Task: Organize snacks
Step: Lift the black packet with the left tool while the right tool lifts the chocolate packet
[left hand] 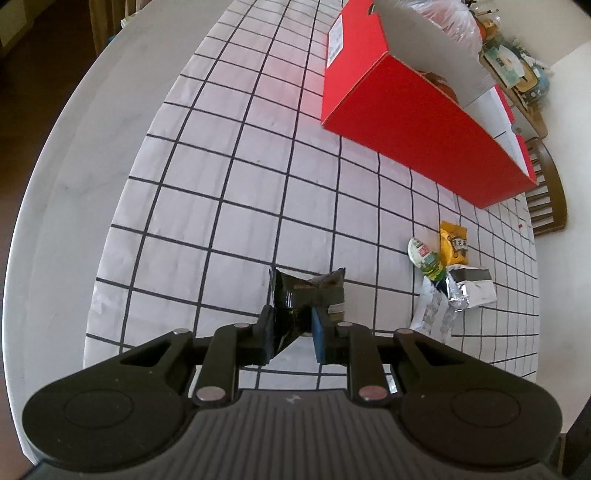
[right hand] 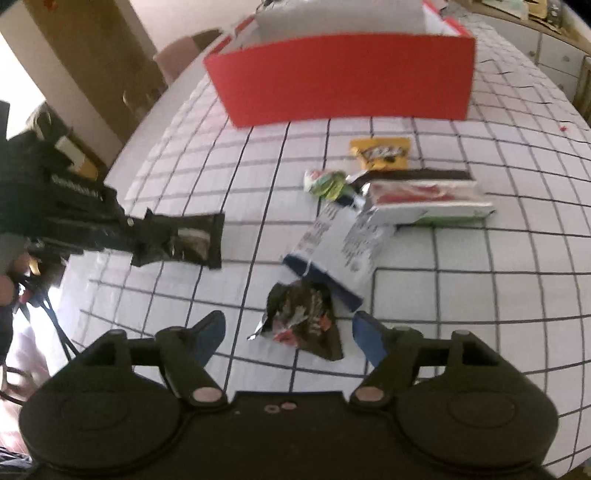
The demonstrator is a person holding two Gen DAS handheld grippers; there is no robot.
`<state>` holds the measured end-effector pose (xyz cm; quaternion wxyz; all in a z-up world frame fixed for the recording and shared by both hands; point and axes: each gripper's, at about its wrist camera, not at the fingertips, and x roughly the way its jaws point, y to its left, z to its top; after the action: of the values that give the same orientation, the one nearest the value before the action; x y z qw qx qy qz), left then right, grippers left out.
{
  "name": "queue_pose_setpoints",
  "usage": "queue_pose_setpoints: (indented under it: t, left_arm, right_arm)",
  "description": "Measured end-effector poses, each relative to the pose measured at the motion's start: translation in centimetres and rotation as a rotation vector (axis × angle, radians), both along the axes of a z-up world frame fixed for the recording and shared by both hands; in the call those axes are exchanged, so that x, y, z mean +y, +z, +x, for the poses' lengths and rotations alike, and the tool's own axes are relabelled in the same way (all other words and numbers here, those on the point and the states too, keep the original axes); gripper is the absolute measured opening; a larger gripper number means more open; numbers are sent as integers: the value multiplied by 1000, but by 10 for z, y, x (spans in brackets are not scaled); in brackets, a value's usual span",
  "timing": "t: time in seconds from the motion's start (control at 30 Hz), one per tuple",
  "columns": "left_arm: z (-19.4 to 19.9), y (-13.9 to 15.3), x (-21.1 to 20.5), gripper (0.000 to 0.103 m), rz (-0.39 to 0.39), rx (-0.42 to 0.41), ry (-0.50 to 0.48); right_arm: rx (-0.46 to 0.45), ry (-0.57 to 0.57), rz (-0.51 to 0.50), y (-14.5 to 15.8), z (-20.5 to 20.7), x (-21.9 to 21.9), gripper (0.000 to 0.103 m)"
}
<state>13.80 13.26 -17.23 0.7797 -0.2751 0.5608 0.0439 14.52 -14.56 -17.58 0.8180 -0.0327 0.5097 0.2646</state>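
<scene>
My left gripper [left hand: 293, 328] is shut on a dark snack packet [left hand: 310, 291] and holds it over the checked cloth; it also shows in the right wrist view [right hand: 184, 240], held at the left. My right gripper [right hand: 290, 332] is open, its blue pads either side of a dark crumpled snack packet [right hand: 306, 317] lying on the cloth. Beyond it lie a white and blue packet [right hand: 340, 243], a green packet [right hand: 327, 182], a yellow packet [right hand: 380, 151] and a white box with red print [right hand: 424, 203]. The red box [right hand: 343, 81] stands open at the back.
The red box [left hand: 424, 122] stands to the right of the left gripper, with a plastic bag [left hand: 450, 22] behind it. The snack pile [left hand: 450, 273] lies at the right. The round table's edge [left hand: 66, 147] curves at the left. A wooden chair [left hand: 550, 192] stands at the far right.
</scene>
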Motion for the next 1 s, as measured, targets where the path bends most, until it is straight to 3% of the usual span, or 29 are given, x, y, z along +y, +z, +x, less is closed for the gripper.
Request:
queue_pose_setpoints:
  t: [0.23,0.37,0.4,0.53,0.67,0.73,0.83,0.9,1.0]
  left_arm:
    - [-4,0,2,20,-16,-3,-3]
    - [-5,-1,5,20,-26,0,-11]
    - [-5,-1,6,20,-24,-1,-16]
    - [-7,1,7,20,5,-13,-41]
    - [-9,8,7,21,85,-36,-103]
    - [-9,13,4,25,127,-60,-158]
    - [-8,20,-5,39,196,-104,-247]
    - [-7,25,-13,60,235,-144,-310]
    - [-3,27,-29,62,303,-189,-438]
  right_arm:
    - [3,-19,-46,-9,3,13,59]
    - [-18,-30,-62,-8,4,15,42]
    - [-18,-27,-59,-7,4,14,33]
    - [-26,-17,-43,-6,4,14,31]
    - [-25,-26,-17,-4,4,9,27]
    - [-25,-33,-8,-2,4,6,26]
    - [-22,-41,10,0,3,0,26]
    - [-21,-40,19,1,2,-3,26]
    - [-15,-33,35,4,-1,-6,26]
